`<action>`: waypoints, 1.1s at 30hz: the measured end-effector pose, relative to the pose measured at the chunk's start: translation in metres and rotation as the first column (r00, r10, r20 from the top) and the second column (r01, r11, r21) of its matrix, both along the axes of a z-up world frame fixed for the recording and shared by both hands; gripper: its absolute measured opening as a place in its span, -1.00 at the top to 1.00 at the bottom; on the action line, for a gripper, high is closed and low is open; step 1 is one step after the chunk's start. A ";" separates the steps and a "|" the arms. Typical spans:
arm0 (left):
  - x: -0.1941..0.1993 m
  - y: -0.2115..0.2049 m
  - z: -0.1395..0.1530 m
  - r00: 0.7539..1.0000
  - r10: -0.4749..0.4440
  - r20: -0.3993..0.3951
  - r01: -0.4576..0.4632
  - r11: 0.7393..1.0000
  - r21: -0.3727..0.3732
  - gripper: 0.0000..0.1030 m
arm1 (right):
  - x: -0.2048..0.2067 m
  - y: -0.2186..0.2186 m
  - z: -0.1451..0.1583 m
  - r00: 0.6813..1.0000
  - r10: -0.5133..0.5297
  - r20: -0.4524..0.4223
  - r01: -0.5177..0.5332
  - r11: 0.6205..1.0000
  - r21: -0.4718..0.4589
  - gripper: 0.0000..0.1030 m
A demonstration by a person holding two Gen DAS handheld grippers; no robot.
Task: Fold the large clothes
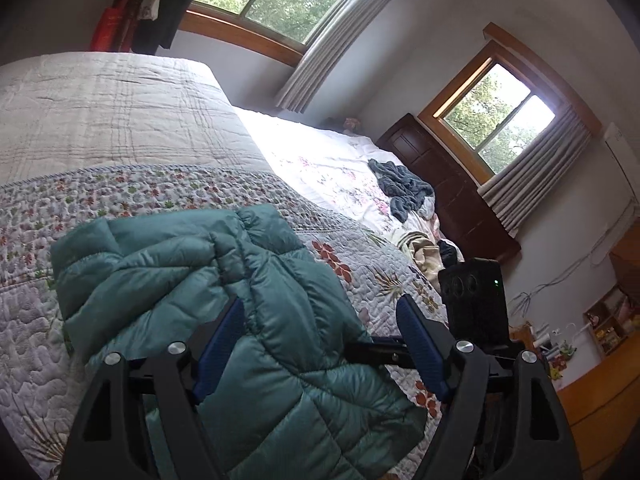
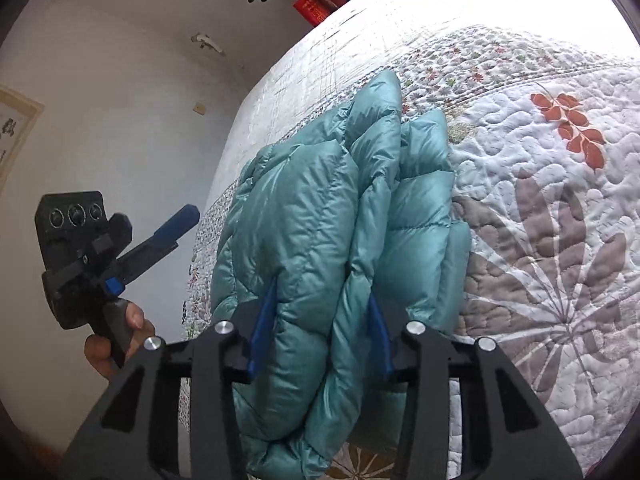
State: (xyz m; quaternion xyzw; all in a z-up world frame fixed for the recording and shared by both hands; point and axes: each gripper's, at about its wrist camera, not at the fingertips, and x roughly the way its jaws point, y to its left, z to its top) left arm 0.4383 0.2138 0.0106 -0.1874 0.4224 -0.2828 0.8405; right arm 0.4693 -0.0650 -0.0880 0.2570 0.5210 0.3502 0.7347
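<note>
My right claw [image 2: 320,336] is pinching the puffy teal quilted jacket [image 2: 320,216] on the floral quilted bedspread [image 2: 540,208]; my left claw [image 1: 320,348] is gaping wide, empty, at its near-left side.

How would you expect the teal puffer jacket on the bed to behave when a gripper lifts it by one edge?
The teal puffer jacket is probably floppy: its quilted panels already bulge and fold over themselves. It is likely light for its bulk, being puffy filling. Its shiny shell may be slippery, so the right gripper, pinching a thick bunch, could lose it.
</note>
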 end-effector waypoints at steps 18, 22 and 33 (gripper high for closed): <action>-0.011 -0.011 -0.044 0.992 -0.095 -0.081 0.091 0.995 -0.049 -0.50 | -0.020 -0.066 -0.080 0.987 -0.101 -0.124 0.125 0.971 0.203 -0.04; -0.049 -0.022 -0.018 0.982 -0.188 -0.016 0.186 0.976 -0.111 -0.51 | -0.019 -0.077 -0.037 0.992 -0.128 -0.023 0.130 0.971 0.200 -0.12; -0.079 -0.093 -0.062 0.941 -0.328 -0.087 0.327 0.945 -0.020 -0.46 | 0.045 -0.043 -0.008 0.993 -0.110 -0.048 0.115 0.986 0.117 0.29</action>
